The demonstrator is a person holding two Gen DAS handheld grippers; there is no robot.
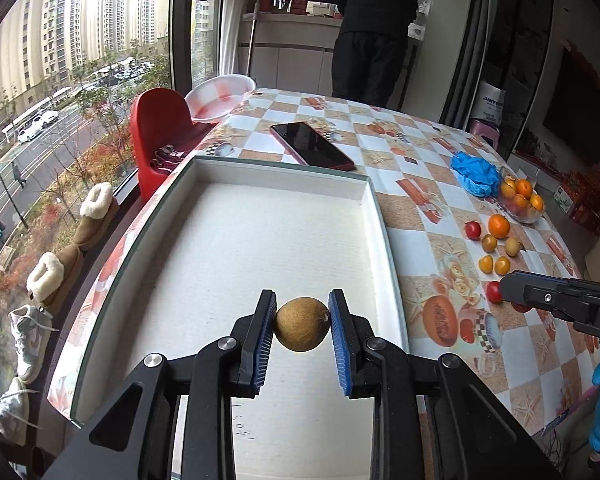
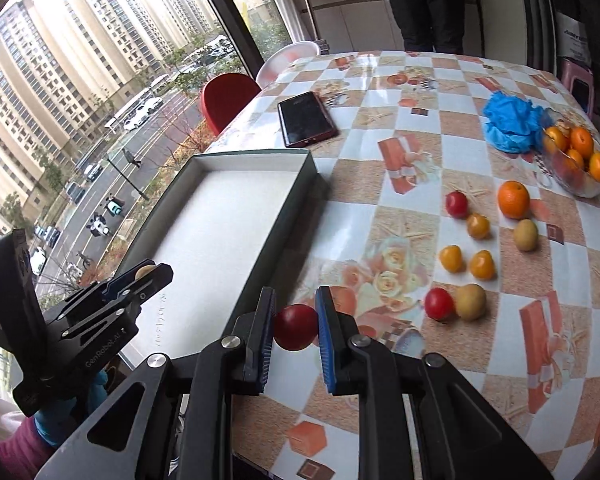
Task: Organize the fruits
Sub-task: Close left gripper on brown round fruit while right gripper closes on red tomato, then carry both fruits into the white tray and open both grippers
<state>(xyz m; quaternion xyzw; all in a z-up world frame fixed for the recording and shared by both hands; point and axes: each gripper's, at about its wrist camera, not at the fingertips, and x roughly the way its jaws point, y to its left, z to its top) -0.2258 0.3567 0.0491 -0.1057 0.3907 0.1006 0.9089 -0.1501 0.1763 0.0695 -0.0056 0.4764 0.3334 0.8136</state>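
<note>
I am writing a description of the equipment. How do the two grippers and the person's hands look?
Both the left gripper and the right gripper have matte black angular frames with silver round pivot bolts and blue ribbed finger pads. The left gripper's side bears white lettering "GenRobot.AI". The person's hand wears a blue glove below a magenta sleeve. No cables are visible.

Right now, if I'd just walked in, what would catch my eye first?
Probably the left gripper pinching a brown kiwi over the white-lined box by the window. Next, the right gripper closed on a red fruit above the checkered tablecloth. Beyond it, loose red, yellow and orange fruits lie scattered before a glass bowl of oranges.
</note>
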